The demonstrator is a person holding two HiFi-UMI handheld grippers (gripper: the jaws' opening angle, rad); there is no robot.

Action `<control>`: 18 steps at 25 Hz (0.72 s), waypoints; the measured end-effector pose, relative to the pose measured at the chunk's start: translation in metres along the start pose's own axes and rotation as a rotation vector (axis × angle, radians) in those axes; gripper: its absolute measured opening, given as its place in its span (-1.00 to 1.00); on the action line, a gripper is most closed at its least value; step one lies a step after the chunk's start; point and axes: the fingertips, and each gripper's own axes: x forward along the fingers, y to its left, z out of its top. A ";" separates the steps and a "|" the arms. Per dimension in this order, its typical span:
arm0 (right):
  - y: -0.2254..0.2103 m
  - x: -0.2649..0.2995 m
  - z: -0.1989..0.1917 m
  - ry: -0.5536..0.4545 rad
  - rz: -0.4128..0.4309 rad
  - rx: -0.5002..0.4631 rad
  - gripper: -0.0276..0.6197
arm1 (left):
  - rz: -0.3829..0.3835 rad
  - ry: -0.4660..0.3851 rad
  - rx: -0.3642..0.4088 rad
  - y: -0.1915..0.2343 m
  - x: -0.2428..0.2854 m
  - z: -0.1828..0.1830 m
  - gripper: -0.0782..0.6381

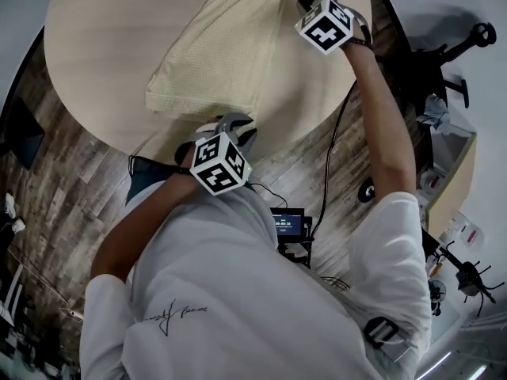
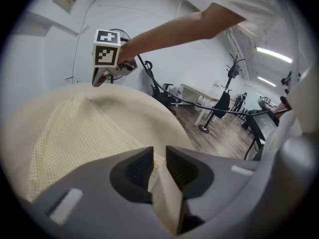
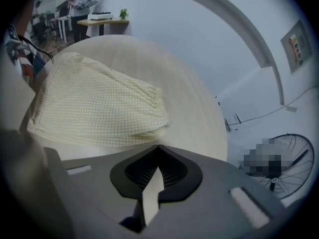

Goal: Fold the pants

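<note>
The pale yellow checked pants lie folded into a long pad on the round light-wood table. My left gripper sits at the pad's near end by the table's front edge. Its jaws stand a narrow slit apart with the pants' edge running in between them, so the left gripper is shut on that cloth. My right gripper hangs above the table just right of the pants' far end, also seen in the left gripper view. The right gripper is shut with nothing in it, and the pants lie ahead of it.
The table's edge curves close by on the right, with wood floor below. A cable and a small screen are near the person's body. A floor fan and stands are beyond the table.
</note>
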 end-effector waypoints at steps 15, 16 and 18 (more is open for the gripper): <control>0.074 -0.063 0.033 -0.231 -0.008 0.344 -0.92 | 0.128 -0.059 -0.014 0.020 -0.057 0.006 -0.58; 0.080 -0.065 0.031 -0.217 -0.028 0.344 -0.92 | 0.147 -0.057 -0.009 0.021 -0.061 0.004 -0.58; 0.091 -0.068 0.030 -0.203 -0.057 0.359 -0.92 | 0.171 -0.054 -0.015 0.025 -0.070 -0.001 -0.58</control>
